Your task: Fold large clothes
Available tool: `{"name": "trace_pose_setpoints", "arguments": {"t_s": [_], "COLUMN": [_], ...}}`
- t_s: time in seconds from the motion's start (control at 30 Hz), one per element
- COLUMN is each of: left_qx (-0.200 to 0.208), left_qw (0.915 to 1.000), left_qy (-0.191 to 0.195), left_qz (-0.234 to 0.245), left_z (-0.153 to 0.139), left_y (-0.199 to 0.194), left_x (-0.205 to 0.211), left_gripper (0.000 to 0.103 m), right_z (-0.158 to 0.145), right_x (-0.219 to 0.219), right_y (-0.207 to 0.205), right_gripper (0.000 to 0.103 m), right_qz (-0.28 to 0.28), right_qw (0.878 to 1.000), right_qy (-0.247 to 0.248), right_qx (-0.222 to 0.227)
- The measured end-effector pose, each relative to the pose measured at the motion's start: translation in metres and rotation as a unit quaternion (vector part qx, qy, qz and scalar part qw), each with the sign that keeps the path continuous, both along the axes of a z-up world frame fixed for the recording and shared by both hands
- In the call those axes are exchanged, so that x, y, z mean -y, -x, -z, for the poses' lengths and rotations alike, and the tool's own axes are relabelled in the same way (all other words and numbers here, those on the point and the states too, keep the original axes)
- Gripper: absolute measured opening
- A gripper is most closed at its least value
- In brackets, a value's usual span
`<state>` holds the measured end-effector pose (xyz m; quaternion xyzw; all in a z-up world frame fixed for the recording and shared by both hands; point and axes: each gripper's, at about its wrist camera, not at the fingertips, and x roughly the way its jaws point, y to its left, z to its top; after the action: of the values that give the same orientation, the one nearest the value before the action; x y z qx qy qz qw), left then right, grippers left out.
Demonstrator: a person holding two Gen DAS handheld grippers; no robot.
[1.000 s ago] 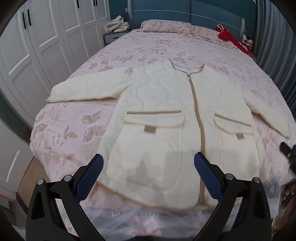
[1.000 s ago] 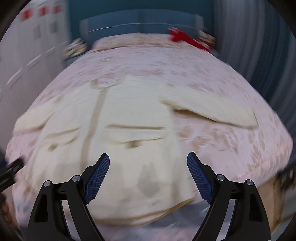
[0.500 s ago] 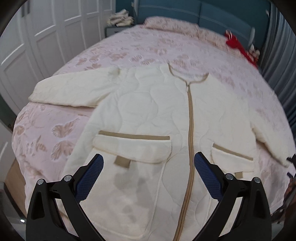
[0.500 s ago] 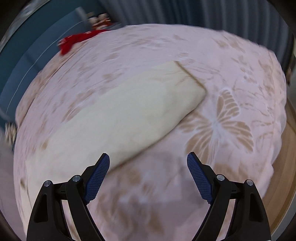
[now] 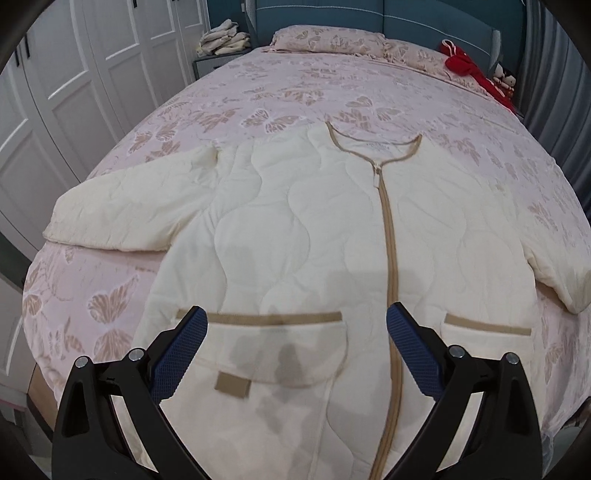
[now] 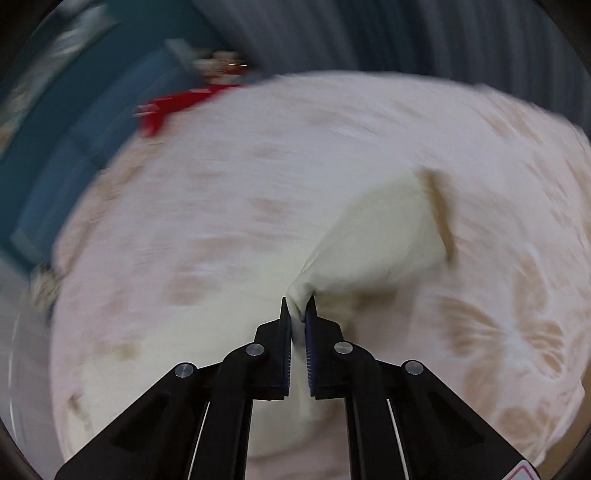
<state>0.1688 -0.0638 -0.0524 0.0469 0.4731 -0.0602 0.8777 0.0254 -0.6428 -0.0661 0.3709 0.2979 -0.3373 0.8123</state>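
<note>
A cream quilted jacket [image 5: 314, 236] with a tan zipper and two flap pockets lies front up on the pink butterfly bedspread [image 5: 280, 92], sleeves spread to both sides. My left gripper [image 5: 295, 332] is open and empty, hovering over the jacket's lower front near the left pocket. My right gripper [image 6: 298, 308] is shut on the jacket's right sleeve [image 6: 384, 236], pinching the fabric a little short of the tan-edged cuff and lifting it off the bed. The right wrist view is blurred by motion.
White wardrobe doors [image 5: 74, 85] stand along the left. A blue headboard [image 5: 406, 18], pillows [image 5: 332, 37], a red garment [image 5: 461, 64] and a nightstand with folded cloth [image 5: 221, 38] are at the far end. Grey curtains [image 5: 554, 81] hang on the right.
My right gripper swung to the right sleeve and closed on it. My left gripper moved forward over the jacket and stayed open.
</note>
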Motion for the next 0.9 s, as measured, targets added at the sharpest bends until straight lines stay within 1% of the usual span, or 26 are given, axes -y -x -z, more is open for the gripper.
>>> {"name": "trace_pose_setpoints", "arguments": {"t_s": [0.03,0.07,0.13,0.2,0.23,0.27,0.3,0.33,0.37,0.4,0.43,0.5,0.57,0.6,0.63,0.67,0.7,0.73,0.77,0.8,0.83,0.87,0.9], "left_qx": [0.002,0.002,0.002,0.002,0.003,0.004,0.004,0.005,0.005,0.005,0.003,-0.003,-0.014,-0.021,-0.029,-0.04,-0.046,-0.058,-0.07,-0.078,-0.087,-0.097,-0.112], "left_qw": [1.0,1.0,0.9998,0.9994,0.9991,0.9989,0.9987,0.9985,0.9983,0.998,0.9978,0.9973,0.9966,0.996,0.9949,0.9928,0.991,0.9877,0.9837,0.9801,0.9753,0.9708,0.9638], "left_qy": [0.0,0.003,0.012,0.019,0.023,0.024,0.026,0.027,0.029,0.031,0.033,0.04,0.055,0.064,0.077,0.098,0.112,0.133,0.155,0.174,0.195,0.213,0.237], "left_qz": [-0.003,-0.008,-0.018,-0.029,-0.034,-0.04,-0.044,-0.047,-0.05,-0.054,-0.057,-0.061,-0.06,-0.059,-0.058,-0.058,-0.057,-0.057,-0.058,-0.057,-0.055,-0.054,-0.05], "left_z": [0.0,0.0,-0.001,-0.002,-0.003,-0.004,-0.005,-0.005,-0.005,-0.005,-0.004,-0.003,0.001,0.003,0.006,0.009,0.012,0.017,0.022,0.026,0.031,0.036,0.043], "left_y": [-0.002,-0.005,-0.009,-0.012,-0.014,-0.015,-0.016,-0.017,-0.018,-0.019,-0.02,-0.025,-0.032,-0.036,-0.041,-0.049,-0.054,-0.062,-0.07,-0.076,-0.082,-0.088,-0.095], "left_x": [-0.002,-0.005,-0.012,-0.02,-0.025,-0.03,-0.034,-0.038,-0.043,-0.049,-0.055,-0.066,-0.076,-0.078,-0.081,-0.084,-0.085,-0.085,-0.083,-0.08,-0.076,-0.071,-0.064], "left_gripper": [0.095,0.095,0.095,0.095,0.095,0.095,0.095,0.095,0.095,0.095,0.095,0.095,0.095,0.095,0.095,0.095,0.095,0.095,0.095,0.095,0.095,0.095,0.095], "right_z": [-0.015,-0.035,-0.065,-0.085,-0.087,-0.088,-0.085,-0.076,-0.066,-0.053,-0.042,-0.011,0.011,0.02,0.023,0.024,0.021,0.019,0.017,0.013,0.01,0.008,0.007], "right_x": [-0.016,-0.042,-0.097,-0.165,-0.197,-0.221,-0.249,-0.285,-0.314,-0.343,-0.362,-0.407,-0.437,-0.447,-0.45,-0.449,-0.444,-0.436,-0.42,-0.41,-0.393,-0.374,-0.355], "right_y": [-0.013,-0.034,-0.072,-0.11,-0.128,-0.14,-0.153,-0.17,-0.183,-0.196,-0.203,-0.219,-0.222,-0.221,-0.218,-0.21,-0.199,-0.192,-0.183,-0.171,-0.16,-0.15,-0.14], "right_gripper": [0.007,0.007,0.007,0.007,0.007,0.007,0.007,0.007,0.007,0.007,0.008,0.012,0.021,0.023,0.026,0.031,0.034,0.042,0.046,0.048,0.05,0.05,0.05], "right_qz": [-0.028,-0.073,-0.157,-0.245,-0.283,-0.311,-0.341,-0.376,-0.402,-0.427,-0.445,-0.49,-0.507,-0.513,-0.515,-0.514,-0.505,-0.495,-0.48,-0.463,-0.44,-0.416,-0.39], "right_qw": [0.999,0.997,0.985,0.965,0.954,0.945,0.935,0.921,0.91,0.899,0.891,0.868,0.855,0.85,0.849,0.851,0.857,0.864,0.873,0.883,0.896,0.908,0.92], "right_qy": [0.014,0.033,0.057,0.082,0.089,0.09,0.09,0.094,0.098,0.097,0.091,0.079,0.093,0.096,0.093,0.082,0.074,0.069,0.062,0.055,0.042,0.03,0.021], "right_qx": [0.008,0.02,0.039,0.047,0.048,0.047,0.045,0.036,0.025,0.013,0.004,-0.025,-0.061,-0.074,-0.075,-0.071,-0.065,-0.061,-0.058,-0.052,-0.046,-0.043,-0.044]}}
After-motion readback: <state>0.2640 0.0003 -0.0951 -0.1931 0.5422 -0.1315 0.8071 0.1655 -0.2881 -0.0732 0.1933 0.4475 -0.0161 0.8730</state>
